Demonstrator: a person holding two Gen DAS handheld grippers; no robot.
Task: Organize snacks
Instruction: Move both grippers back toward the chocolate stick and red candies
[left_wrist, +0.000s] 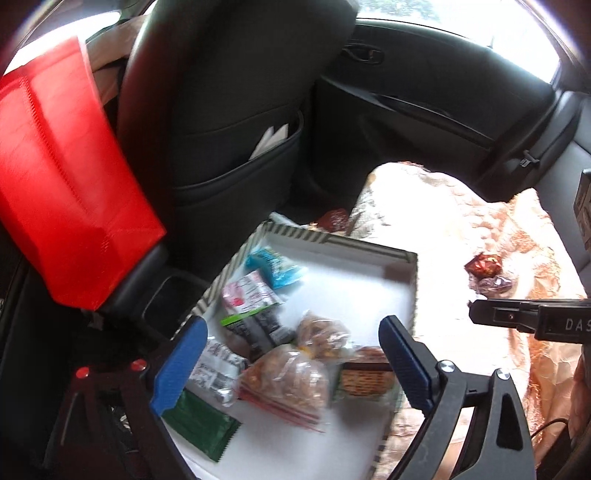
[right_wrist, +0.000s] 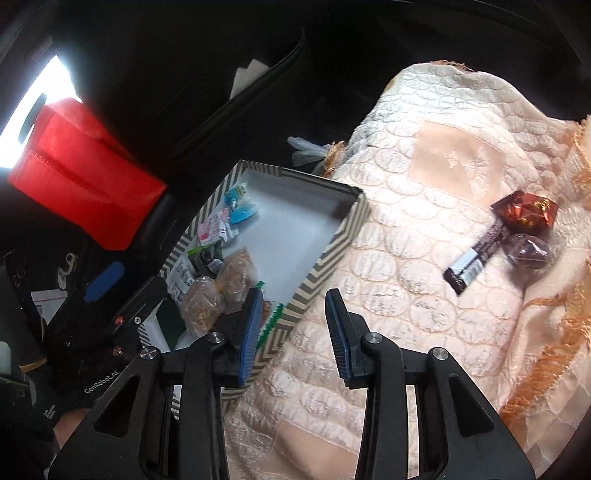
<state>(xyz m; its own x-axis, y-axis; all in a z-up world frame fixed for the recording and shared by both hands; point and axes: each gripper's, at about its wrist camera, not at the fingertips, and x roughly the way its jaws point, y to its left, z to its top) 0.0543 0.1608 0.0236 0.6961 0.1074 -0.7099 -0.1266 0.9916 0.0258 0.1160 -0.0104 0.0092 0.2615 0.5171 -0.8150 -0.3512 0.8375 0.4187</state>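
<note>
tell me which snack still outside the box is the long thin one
The dark brown bar with a silver end, lying flat on the quilted cover. The red-brown wrapped candy and the purple wrapped candy beside it are short and lumpy.

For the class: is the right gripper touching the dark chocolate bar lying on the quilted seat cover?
Apart. The right wrist view shows the right gripper open and empty, with bare quilted seat cover between its fingertips and the dark chocolate bar.

Black tongs, blue ribbed pads
</note>
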